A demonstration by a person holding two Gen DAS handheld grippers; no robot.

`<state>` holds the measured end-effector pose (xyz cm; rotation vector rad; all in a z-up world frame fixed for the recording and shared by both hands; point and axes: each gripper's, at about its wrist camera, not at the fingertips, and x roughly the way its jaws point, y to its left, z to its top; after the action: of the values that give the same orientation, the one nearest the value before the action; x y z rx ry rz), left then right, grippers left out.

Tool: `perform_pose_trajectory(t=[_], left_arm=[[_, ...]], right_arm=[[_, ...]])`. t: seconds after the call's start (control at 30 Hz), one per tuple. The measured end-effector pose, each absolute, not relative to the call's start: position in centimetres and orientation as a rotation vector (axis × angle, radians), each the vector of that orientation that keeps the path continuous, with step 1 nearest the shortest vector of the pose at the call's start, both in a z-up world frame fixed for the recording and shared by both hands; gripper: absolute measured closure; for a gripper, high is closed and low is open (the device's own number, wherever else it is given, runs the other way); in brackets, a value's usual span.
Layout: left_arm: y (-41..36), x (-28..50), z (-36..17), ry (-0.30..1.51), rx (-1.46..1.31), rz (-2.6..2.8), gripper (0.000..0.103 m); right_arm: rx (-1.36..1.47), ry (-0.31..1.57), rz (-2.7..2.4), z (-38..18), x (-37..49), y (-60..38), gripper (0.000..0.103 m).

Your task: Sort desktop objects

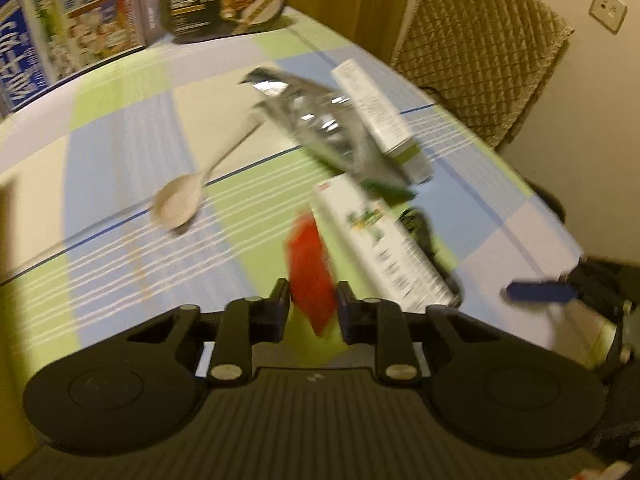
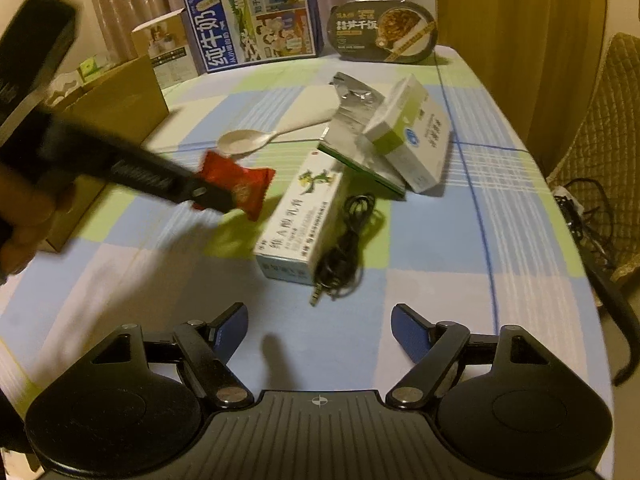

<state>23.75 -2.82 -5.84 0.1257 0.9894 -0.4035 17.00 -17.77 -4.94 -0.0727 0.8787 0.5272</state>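
Note:
My left gripper (image 1: 313, 304) is shut on a red candy wrapper (image 1: 310, 268) and holds it above the checked tablecloth; the right wrist view shows the wrapper (image 2: 240, 182) lifted off the cloth. My right gripper (image 2: 318, 330) is open and empty, low over the cloth near a black audio cable (image 2: 346, 236). A long white medicine box (image 2: 302, 220) lies beside the cable. A pale spoon (image 2: 256, 140), a silver foil pouch (image 2: 354, 120) and a green-and-white box (image 2: 412, 132) lie further back.
A brown cardboard box (image 2: 116, 100) stands at the left table edge. A blue milk carton (image 2: 256, 20), a small white box (image 2: 166, 44) and a black oval meal tray (image 2: 384, 30) stand at the back. A padded chair (image 1: 484, 44) is beyond the right edge.

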Motion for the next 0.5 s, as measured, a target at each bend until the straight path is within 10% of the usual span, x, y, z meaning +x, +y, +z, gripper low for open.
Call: perform_pose_trajectory(t=[0.5], left_arm=[[2.3, 20.3, -5.3, 0.955, 0.141, -0.322, 0.068]], right_arm=[[-0.038, 0.834, 0.482, -4.9, 18.2, -14.2, 0.046]])
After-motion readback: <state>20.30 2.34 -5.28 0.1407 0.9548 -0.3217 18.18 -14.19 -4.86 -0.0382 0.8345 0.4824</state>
